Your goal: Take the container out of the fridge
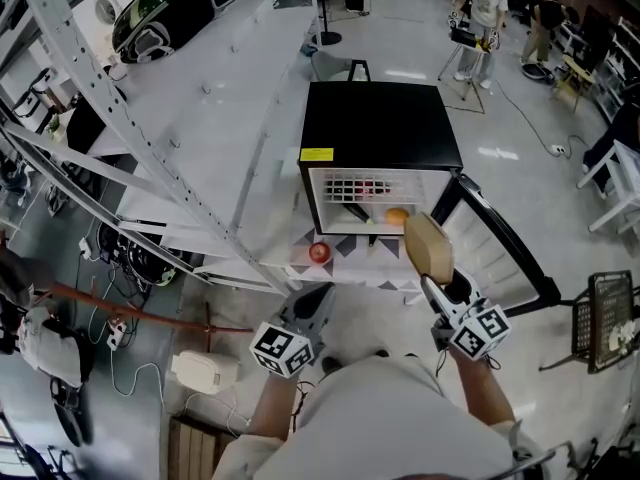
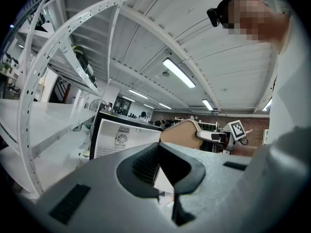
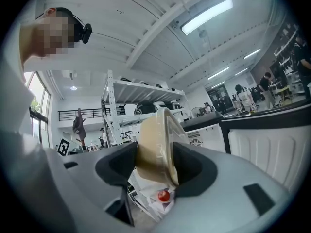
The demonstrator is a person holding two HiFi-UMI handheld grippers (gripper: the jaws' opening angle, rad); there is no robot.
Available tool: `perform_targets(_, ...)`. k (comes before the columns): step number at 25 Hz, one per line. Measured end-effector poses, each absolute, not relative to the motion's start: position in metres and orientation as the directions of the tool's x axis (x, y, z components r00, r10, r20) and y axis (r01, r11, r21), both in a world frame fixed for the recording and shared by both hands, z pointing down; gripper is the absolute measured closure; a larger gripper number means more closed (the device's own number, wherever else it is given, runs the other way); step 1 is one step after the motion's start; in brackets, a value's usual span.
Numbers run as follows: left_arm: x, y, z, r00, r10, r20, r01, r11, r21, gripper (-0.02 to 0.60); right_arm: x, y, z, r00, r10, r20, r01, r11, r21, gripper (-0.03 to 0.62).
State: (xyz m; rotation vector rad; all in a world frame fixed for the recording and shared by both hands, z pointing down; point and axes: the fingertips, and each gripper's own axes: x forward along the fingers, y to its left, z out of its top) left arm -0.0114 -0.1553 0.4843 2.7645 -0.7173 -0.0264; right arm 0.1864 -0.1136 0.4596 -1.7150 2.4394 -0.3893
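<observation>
Right gripper (image 3: 155,166) is clamped on the container (image 3: 154,147), which is tipped on edge and out of the fridge (image 1: 380,128), at 5 o'clock from its open front. Left gripper (image 2: 158,164) hangs at 7 o'clock, jaws together, nothing in them.

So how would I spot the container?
Find the black fridge with its door open. Just in front, the right hand-held gripper holds the container: a tan lidded tub tipped on edge, unlike the orange thing inside or the red one on the mat.
</observation>
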Motion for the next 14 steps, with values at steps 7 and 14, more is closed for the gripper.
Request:
perform_targets(7, -0.006, -0.157, 0.481, 0.874, -0.483, 0.049, -0.477, -0.835, 0.273, 0.577, 0.193, -0.114, 0.456, -0.344, -0.939, 0.028, -0.904, 0.323, -0.280, 0.352)
perform_targets(14, 0.000, -0.160, 0.479, 0.873, -0.486, 0.047, -0.479, -0.835, 0.269, 0.577, 0.199, -0.117, 0.456, -0.344, -0.939, 0.025, -0.904, 0.323, -0.281, 0.352)
